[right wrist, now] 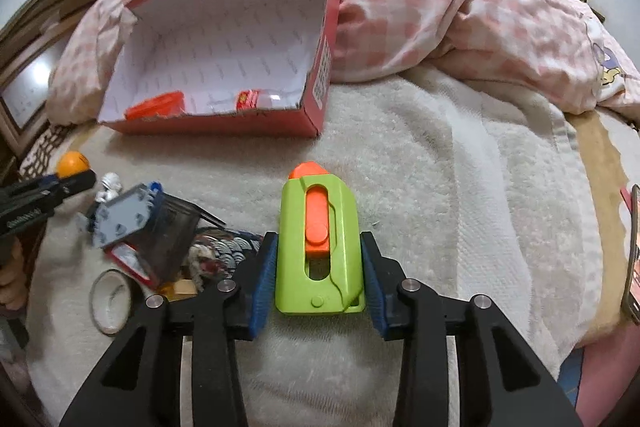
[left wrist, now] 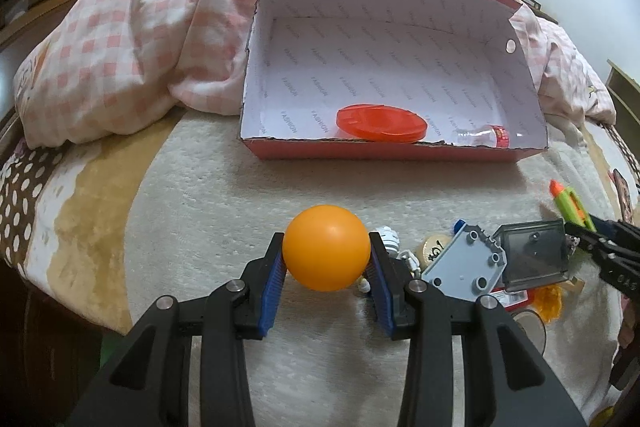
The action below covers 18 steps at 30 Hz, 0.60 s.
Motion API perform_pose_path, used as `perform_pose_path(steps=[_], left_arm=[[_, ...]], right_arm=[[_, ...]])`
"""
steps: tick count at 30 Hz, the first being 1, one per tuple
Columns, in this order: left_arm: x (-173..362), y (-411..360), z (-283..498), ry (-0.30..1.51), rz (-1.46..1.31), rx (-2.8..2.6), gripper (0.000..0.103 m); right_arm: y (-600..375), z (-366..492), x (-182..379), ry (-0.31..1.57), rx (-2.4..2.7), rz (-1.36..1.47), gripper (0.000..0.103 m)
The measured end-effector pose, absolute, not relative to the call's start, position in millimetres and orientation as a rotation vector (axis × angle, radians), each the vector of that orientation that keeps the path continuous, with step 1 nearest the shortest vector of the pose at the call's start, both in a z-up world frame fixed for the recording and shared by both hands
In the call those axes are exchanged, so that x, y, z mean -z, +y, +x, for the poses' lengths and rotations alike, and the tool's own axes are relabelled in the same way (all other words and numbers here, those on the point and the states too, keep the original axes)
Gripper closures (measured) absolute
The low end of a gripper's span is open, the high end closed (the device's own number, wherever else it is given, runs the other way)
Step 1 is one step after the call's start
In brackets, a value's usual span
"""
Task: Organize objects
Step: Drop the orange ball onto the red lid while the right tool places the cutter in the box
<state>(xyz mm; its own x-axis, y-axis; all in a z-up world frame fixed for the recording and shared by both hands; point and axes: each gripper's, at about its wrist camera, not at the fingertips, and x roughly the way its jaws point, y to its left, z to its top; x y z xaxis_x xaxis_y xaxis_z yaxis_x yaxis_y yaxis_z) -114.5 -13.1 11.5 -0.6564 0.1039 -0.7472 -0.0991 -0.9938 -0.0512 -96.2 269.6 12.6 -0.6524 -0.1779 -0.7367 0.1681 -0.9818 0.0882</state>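
Observation:
My left gripper (left wrist: 326,239) is shut on an orange ball (left wrist: 326,253), both blue pads pressed to its sides above the white blanket. The right wrist view shows that ball (right wrist: 72,163) at the far left. My right gripper (right wrist: 318,239) is shut on a green toy knife with an orange slider (right wrist: 318,247), which lies lengthwise between the pads. A red shoe box (left wrist: 380,151) with a white inside stands open ahead, also seen in the right wrist view (right wrist: 224,125). An orange round lid (left wrist: 380,125) and a small clear bottle (left wrist: 484,137) lie in it.
Between the grippers lies a pile of clutter: a grey studded plate (left wrist: 468,267), a dark clear case (left wrist: 534,251), a white figure (left wrist: 390,237) and a tape roll (right wrist: 110,301). A pink checked quilt (left wrist: 140,47) is heaped behind the box. A phone (right wrist: 632,255) sits at the right edge.

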Motion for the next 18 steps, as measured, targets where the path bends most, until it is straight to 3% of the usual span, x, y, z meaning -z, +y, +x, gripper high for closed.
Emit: perform_pose_path(steps=[18], left_arm=[[-44.8, 16.1, -132.7, 0.01, -1.156, -2.741, 0.064]], right_arm=[[205.0, -106.1, -57.9, 0.002, 2.519, 1.04, 0.063]])
